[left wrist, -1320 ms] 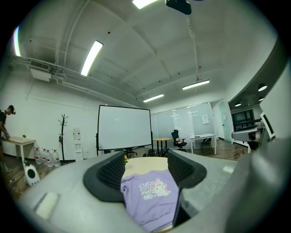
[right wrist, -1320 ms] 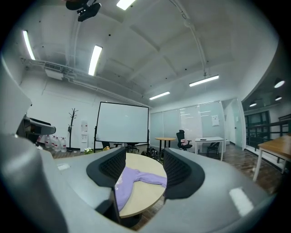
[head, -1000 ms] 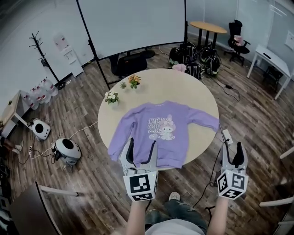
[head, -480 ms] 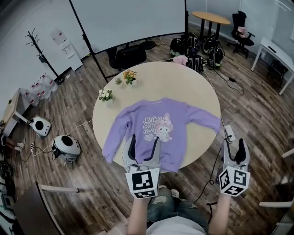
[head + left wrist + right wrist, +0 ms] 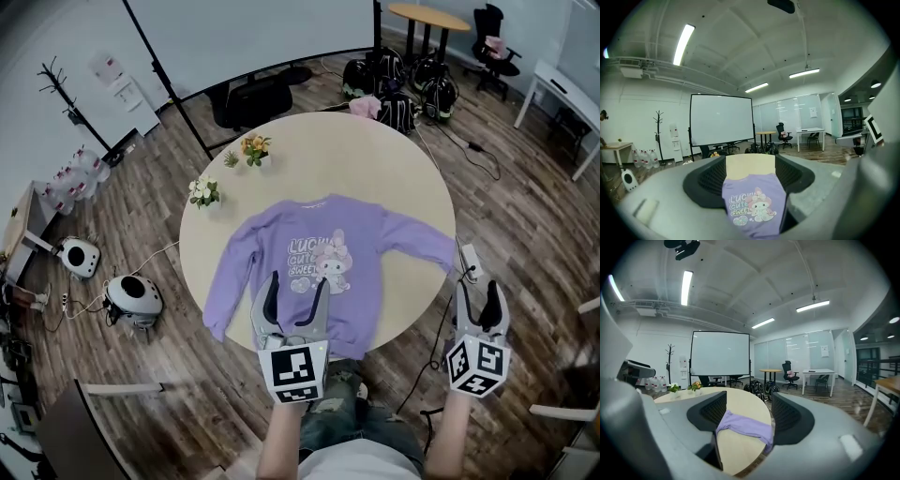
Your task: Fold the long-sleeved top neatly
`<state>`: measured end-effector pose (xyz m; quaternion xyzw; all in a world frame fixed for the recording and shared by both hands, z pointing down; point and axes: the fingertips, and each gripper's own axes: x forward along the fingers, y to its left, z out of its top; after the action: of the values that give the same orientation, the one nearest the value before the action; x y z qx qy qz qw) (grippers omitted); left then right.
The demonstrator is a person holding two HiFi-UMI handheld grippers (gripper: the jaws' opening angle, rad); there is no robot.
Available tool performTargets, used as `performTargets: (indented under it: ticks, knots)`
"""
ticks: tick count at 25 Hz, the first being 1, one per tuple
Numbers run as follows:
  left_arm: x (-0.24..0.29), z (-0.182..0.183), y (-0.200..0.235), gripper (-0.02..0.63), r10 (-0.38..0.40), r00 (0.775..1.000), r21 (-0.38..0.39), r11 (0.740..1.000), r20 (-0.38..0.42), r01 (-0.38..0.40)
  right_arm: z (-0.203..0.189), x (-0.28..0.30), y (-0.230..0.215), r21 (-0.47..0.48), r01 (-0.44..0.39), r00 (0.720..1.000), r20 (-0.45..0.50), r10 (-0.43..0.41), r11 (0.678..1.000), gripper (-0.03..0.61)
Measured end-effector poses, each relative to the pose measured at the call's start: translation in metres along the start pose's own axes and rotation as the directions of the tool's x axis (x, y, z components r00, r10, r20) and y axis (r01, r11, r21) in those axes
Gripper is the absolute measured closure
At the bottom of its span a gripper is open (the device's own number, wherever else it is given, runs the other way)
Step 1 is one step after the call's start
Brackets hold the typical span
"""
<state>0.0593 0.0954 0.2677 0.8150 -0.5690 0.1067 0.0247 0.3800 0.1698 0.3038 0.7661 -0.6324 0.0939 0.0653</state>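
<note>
A lilac long-sleeved top [image 5: 323,267] with a cartoon rabbit print lies flat and face up on the round beige table [image 5: 375,169], sleeves spread out to both sides. Its right sleeve [image 5: 745,426] reaches the table's right edge. My left gripper [image 5: 292,291] hovers open over the top's hem, and the print [image 5: 752,208] shows between its jaws. My right gripper [image 5: 477,295] is open too, off the table's right edge near the sleeve's cuff. Neither holds anything.
Two small flower pots [image 5: 204,192] [image 5: 253,147] stand at the table's far left. On the wood floor lie a power strip [image 5: 468,264], a round white device [image 5: 134,298] and bags [image 5: 398,89]. A projection screen [image 5: 253,33] stands beyond the table.
The view has shifted a little closer to the table. Both grippers have edged forward toward the top and stay open.
</note>
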Motion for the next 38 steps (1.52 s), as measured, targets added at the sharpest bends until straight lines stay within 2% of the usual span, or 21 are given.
performTargets:
  ticks: [7,19,31,38]
  knots:
    - [0.057,-0.01,0.006,0.299,-0.027,0.999,-0.004,1.0,-0.036,0.027,-0.012,0.052,0.001,0.011,0.023,0.999,-0.041,-0.022,1.0,0.273]
    - [0.148,-0.031,-0.002,0.299,-0.127,0.986,-0.012,0.992,-0.112,0.126,-0.041,0.124,0.0,0.001,0.065,0.987,-0.144,-0.064,0.998,0.273]
    - [0.204,-0.069,-0.017,0.299,-0.194,0.957,-0.035,0.981,-0.215,0.191,-0.076,0.169,-0.011,-0.013,0.101,0.967,-0.234,-0.101,0.995,0.279]
    - [0.219,-0.088,-0.028,0.299,-0.201,0.945,-0.054,0.98,-0.259,0.193,-0.097,0.184,-0.023,-0.016,0.104,0.954,-0.281,-0.104,0.994,0.284]
